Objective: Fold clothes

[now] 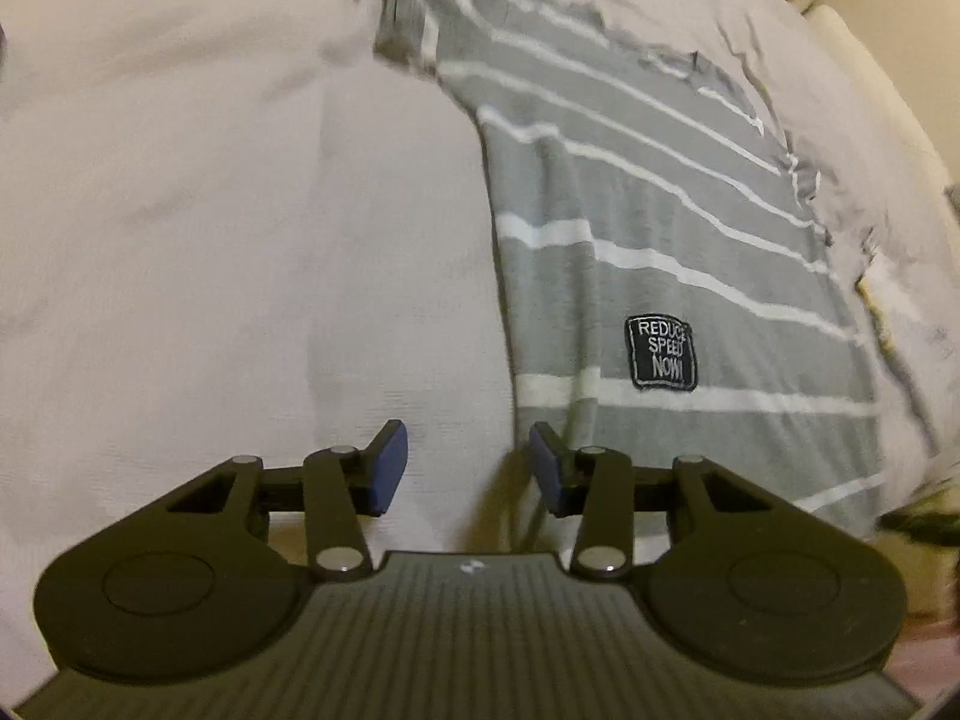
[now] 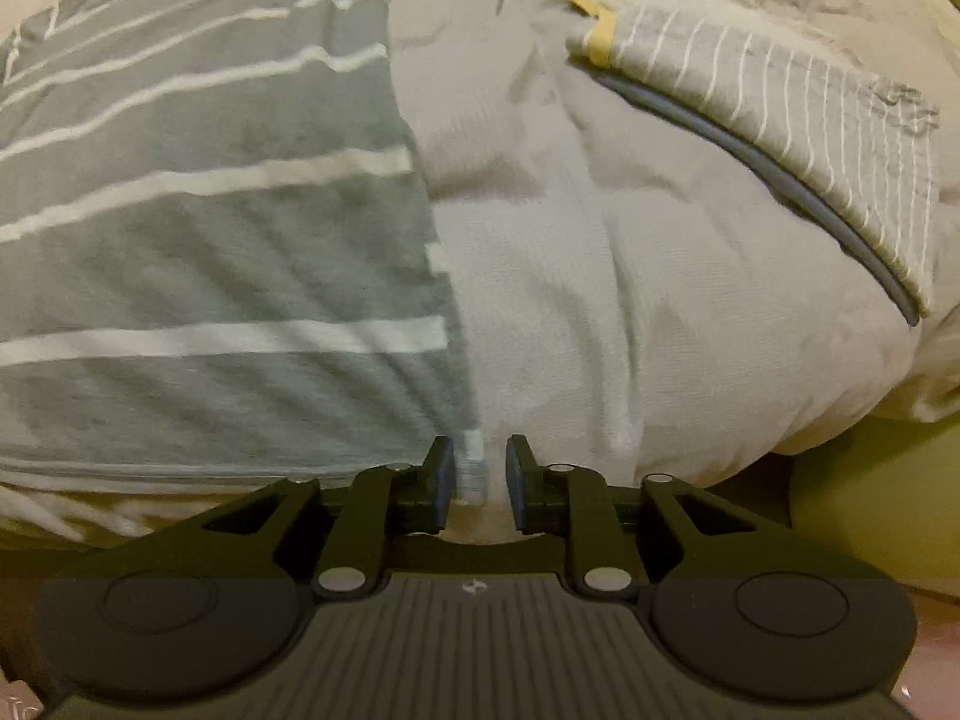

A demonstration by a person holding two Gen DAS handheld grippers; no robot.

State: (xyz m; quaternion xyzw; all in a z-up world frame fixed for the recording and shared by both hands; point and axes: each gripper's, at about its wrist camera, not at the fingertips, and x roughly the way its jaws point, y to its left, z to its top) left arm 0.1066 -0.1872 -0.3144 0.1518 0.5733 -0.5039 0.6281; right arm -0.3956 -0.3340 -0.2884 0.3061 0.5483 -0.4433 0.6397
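The grey striped shirt (image 1: 660, 228) lies spread flat on the bed (image 1: 180, 210), its near hem toward both tongs, a black patch (image 1: 660, 360) showing on its front and one sleeve (image 1: 408, 18) sticking out at the far left. The left tongs (image 1: 468, 468) stand wide apart and hold nothing, poised just at the shirt's near left corner. The right tongs (image 2: 477, 474) are narrower but parted too, with the shirt's near right corner (image 2: 471, 468) sitting in the gap between the pads, not yet pinched as far as I can tell. Spread flat like this, the shirt would fit either a fold about to be made or one just laid out and smoothed, so I judge only that both corners are within reach. If a grip is meant, each pair should bite both layers of the hem squarely, not the bedcover under it, and both corners should rise together so the stripes stay level. The bedcover is rumpled near the right corner and could be caught up. A second striped garment (image 2: 780, 96) with yellow trim (image 2: 594, 30) lies well apart at the right, clear of the work.
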